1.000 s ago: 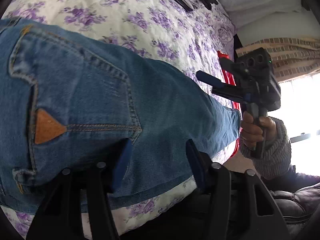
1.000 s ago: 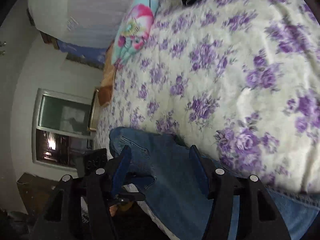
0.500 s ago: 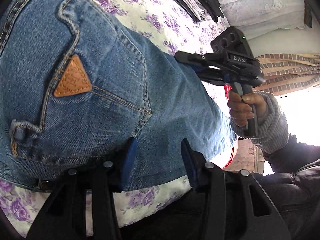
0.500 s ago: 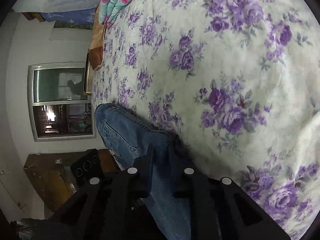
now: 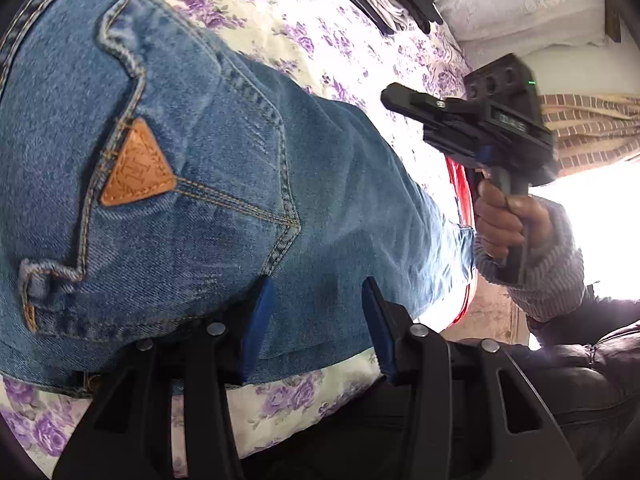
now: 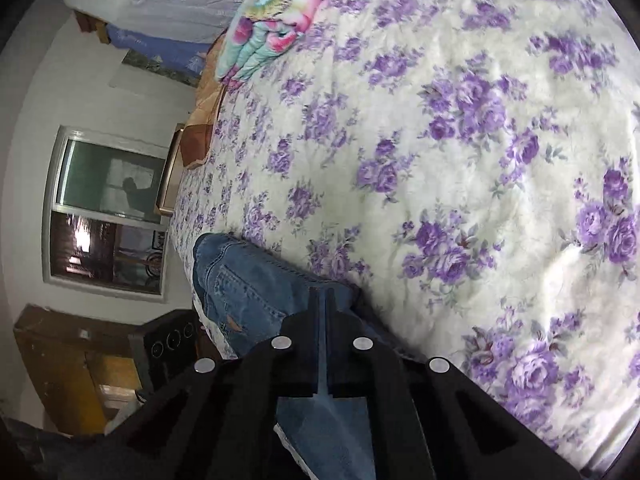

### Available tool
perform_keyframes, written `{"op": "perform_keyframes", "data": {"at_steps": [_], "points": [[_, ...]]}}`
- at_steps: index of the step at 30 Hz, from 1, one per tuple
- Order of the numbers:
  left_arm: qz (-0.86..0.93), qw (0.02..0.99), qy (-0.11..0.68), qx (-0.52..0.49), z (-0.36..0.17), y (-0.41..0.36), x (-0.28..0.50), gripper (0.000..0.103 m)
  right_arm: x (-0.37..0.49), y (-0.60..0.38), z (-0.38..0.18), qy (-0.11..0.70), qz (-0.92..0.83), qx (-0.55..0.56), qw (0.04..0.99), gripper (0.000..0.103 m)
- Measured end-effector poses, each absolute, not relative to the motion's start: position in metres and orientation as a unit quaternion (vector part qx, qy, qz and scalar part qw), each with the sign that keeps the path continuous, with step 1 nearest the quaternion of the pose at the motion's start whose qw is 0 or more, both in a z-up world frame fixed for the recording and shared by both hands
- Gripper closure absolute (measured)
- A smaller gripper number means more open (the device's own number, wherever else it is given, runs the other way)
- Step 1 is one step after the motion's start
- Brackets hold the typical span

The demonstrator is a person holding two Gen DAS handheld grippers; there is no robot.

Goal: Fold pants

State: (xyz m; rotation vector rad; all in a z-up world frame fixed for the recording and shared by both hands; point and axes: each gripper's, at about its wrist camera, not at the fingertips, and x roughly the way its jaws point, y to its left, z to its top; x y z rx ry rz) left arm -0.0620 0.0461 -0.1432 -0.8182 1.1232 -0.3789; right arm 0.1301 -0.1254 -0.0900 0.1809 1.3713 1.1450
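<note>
One pair of jeans (image 5: 224, 184) — two tools (one (image 5: 316, 320), another (image 6: 323, 304)).

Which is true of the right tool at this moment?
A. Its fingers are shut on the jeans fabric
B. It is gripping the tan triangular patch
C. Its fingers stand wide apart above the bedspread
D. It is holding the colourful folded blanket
A: in the right wrist view the right tool has its fingers pressed together with the denim of the jeans pinched between them.
</note>
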Motion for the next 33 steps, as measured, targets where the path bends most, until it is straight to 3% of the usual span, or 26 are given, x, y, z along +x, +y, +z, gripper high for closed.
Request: {"op": "perform_keyframes", "data": {"at_steps": [4, 7, 13, 17, 23, 25, 26, 27, 30, 33], "points": [[-0.186, 0.747, 0.521, -0.369, -0.143, 0.048, -0.059, 0.058, 0.104, -0.099, -0.113, 0.612, 0.466, -0.001, 0.64, 0.1], [-0.192, 0.745, 0.526, -0.363, -0.144, 0.049, -0.058, 0.058, 0.108, -0.095, -0.135, 0.609, 0.441, 0.007, 0.66, 0.103], [-0.206, 0.754, 0.53, -0.329, -0.138, 0.046, -0.061, 0.057, 0.075, -0.101, -0.098, 0.557, 0.419, -0.027, 0.716, 0.098], [-0.213, 0.767, 0.523, -0.304, -0.133, 0.04, -0.063, 0.049, 0.077, -0.084, -0.108, 0.54, 0.364, -0.056, 0.757, 0.1], [-0.204, 0.769, 0.518, -0.316, -0.138, 0.04, -0.062, 0.046, 0.081, -0.108, -0.115, 0.553, 0.342, 0.037, 0.759, 0.1], [-0.199, 0.769, 0.518, -0.318, -0.136, 0.039, -0.061, 0.046, 0.068, -0.129, -0.1, 0.53, 0.349, 0.059, 0.77, 0.086], [-0.194, 0.769, 0.518, -0.321, -0.133, 0.036, -0.057, 0.046, 0.061, -0.144, -0.093, 0.52, 0.354, 0.07, 0.774, 0.056], [-0.186, 0.773, 0.514, -0.322, -0.128, 0.036, -0.057, 0.046, 0.052, -0.161, -0.086, 0.507, 0.358, 0.078, 0.78, 0.036], [-0.137, 0.806, 0.479, -0.318, -0.107, 0.042, -0.057, 0.035, 0.032, -0.218, -0.075, 0.49, 0.343, 0.082, 0.797, 0.036], [-0.113, 0.817, 0.458, -0.33, -0.096, 0.049, -0.058, 0.033, 0.011, -0.303, -0.077, 0.492, 0.3, 0.144, 0.804, 0.036]]}}
